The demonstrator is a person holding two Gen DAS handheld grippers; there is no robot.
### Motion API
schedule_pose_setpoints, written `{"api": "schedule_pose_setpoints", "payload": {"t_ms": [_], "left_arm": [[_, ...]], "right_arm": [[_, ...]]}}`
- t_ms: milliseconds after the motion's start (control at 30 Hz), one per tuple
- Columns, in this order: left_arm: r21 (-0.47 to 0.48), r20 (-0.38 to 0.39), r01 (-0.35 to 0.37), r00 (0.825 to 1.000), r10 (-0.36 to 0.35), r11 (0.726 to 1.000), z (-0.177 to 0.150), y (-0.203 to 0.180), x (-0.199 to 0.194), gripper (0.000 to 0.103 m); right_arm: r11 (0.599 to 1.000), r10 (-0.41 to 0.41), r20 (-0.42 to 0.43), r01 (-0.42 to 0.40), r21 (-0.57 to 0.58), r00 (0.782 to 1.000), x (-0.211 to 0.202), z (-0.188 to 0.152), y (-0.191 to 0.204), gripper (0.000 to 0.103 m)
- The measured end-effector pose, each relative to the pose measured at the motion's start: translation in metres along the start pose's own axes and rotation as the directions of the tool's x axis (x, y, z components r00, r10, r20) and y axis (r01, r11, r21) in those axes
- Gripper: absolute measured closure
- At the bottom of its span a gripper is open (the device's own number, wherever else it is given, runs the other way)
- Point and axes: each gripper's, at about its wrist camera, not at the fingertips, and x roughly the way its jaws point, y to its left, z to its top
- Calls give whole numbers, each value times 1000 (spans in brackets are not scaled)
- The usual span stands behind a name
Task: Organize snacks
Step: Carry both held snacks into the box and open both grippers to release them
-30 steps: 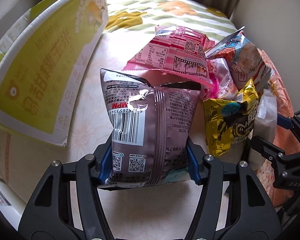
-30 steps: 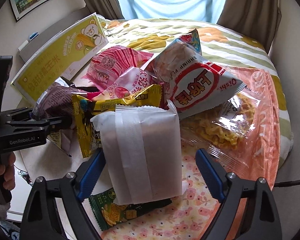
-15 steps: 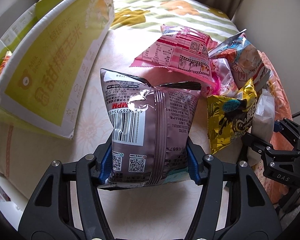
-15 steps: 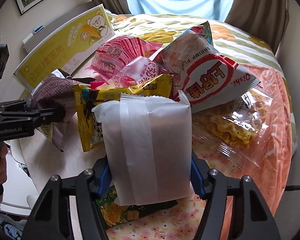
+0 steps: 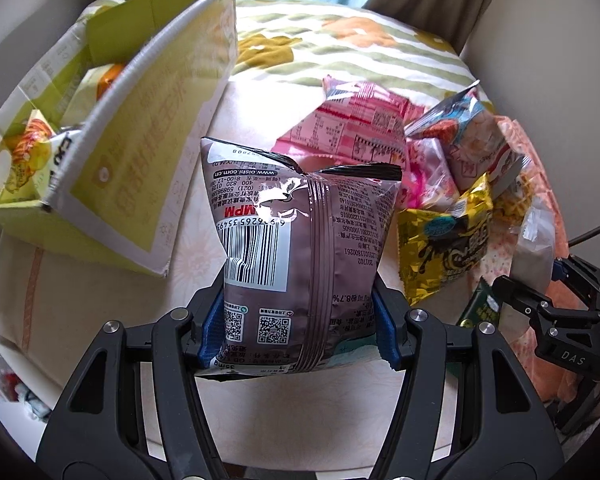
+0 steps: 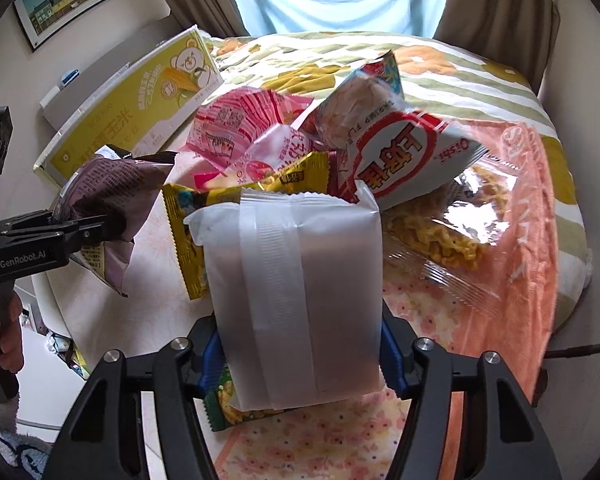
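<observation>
My left gripper (image 5: 300,328) is shut on the lower part of a mauve snack bag (image 5: 300,240), held upright above the table, barcode side facing me. To its left stands an open yellow-green carton (image 5: 140,160) with several snack packets inside. My right gripper (image 6: 300,356) is shut on a white packet (image 6: 300,280); both blue pads press on its sides. In the right wrist view the left gripper (image 6: 108,226) holds the mauve bag (image 6: 108,188) at the left, in front of the carton (image 6: 120,128).
A pile of snacks lies behind the white packet: a pink bag (image 6: 236,120), a yellow bag (image 6: 188,220), a red-and-white shrimp chip bag (image 6: 399,160), a clear orange noodle bag (image 6: 479,232). A green packet (image 6: 228,404) lies under the white one. A hand (image 6: 4,332) grips the left handle.
The right jaws closed onto the white packet, which now sits a little above the green packet. The left gripper rose with the mauve bag, bringing the carton's open top into view.
</observation>
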Motion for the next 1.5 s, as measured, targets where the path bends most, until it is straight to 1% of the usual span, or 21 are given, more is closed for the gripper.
{"api": "schedule_pose_setpoints", "payload": {"t_ms": [100,167,267,367,433,567,700,867,1067,1200,1333,1367,1400,1467,1500], "left_arm": [[-1,26,13,1000,-13,1000,3,0,-20,46],[-22,36,45,998,-44,999,6,4,-34,46],[-41,67,56,996,-53,998,14,12,-56,46],[-59,112,79,991,-72,995,24,24,-78,46],[-56,138,82,988,-74,995,34,31,-92,46],[-54,193,71,979,-59,996,59,66,-118,46],[-77,212,56,977,-39,995,87,114,-130,46],[-93,198,36,980,-17,995,112,180,-127,46],[-82,133,45,991,-34,996,132,246,-98,46],[-50,69,66,996,-62,997,141,272,-76,45],[8,4,109,994,-109,994,146,281,-55,45],[29,-7,112,994,-112,993,147,281,-51,44],[53,-20,113,994,-112,992,147,280,-47,39],[90,-27,104,994,-101,991,147,277,-45,19],[102,-18,92,996,-91,990,146,276,-45,1]], "right_arm": [[1000,0,20,0,26,1000,-16,3,3,44],[1000,-14,30,13,27,999,-28,7,9,44],[998,-57,28,57,2,998,-47,18,21,44],[998,-56,42,56,-10,998,-64,28,33,44],[997,-65,64,67,-25,996,-75,39,44,44],[998,-63,111,66,-24,992,-87,61,72,44],[997,-53,168,62,-48,984,-89,88,112,44],[998,-16,198,28,-58,980,-75,127,167,44],[999,24,193,-15,-47,981,-36,171,225,44],[999,29,169,-22,-39,985,-10,188,257,44],[1000,18,146,-18,1,989,8,194,273,44],[1000,12,139,-15,18,990,12,194,276,44],[999,7,134,-11,30,991,15,195,277,44],[999,-3,116,-3,50,993,21,194,277,44],[998,-8,107,2,56,994,23,194,277,44]]}}
